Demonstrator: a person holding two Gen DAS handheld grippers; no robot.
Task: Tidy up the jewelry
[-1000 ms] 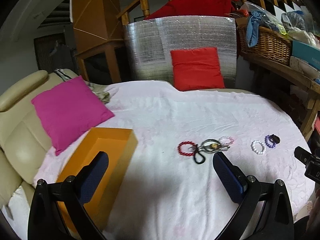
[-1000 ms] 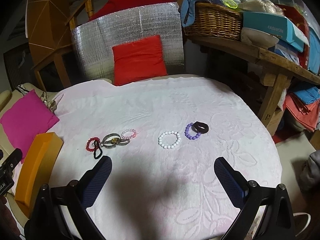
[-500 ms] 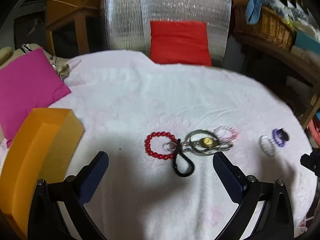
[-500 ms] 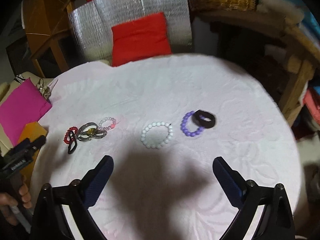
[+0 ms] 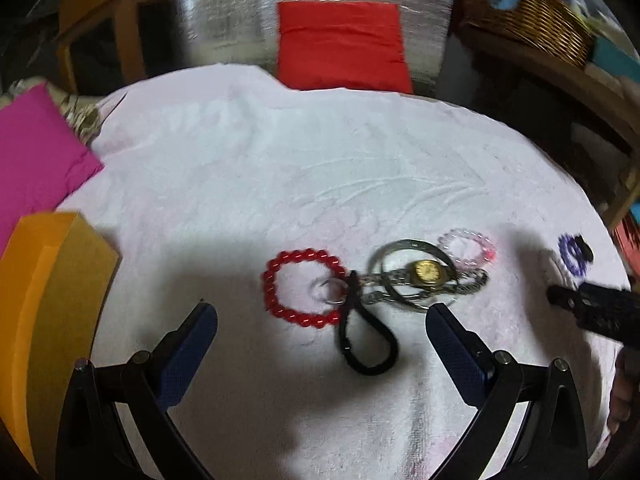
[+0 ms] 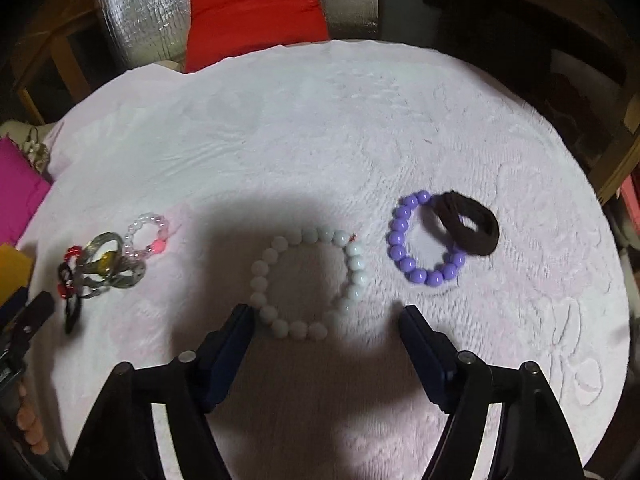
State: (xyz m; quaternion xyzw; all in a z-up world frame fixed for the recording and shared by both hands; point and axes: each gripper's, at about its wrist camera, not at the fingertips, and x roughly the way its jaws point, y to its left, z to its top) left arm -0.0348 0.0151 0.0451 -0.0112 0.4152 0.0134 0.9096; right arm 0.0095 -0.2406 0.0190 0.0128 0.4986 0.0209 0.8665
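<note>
Our right tongs (image 6: 326, 318) are closing low over the white-clothed counter (image 6: 320, 128) with nothing pinched yet; the white bracelet (image 6: 308, 282) lies just ahead of the tips, its near side between them, near the counter's front edge. Our left tongs (image 5: 320, 320) stand spread and empty above the black band (image 5: 366, 344), which lies tangled with the red bracelet (image 5: 304, 288), a ring (image 5: 332, 292) and the watch (image 5: 426, 272), with the pink bracelet (image 5: 468, 246) beyond. Toward the right edge the purple bracelet (image 6: 424, 240) lies under a brown band (image 6: 470, 228), and an orange box (image 5: 48, 300) sits at the left edge.
</note>
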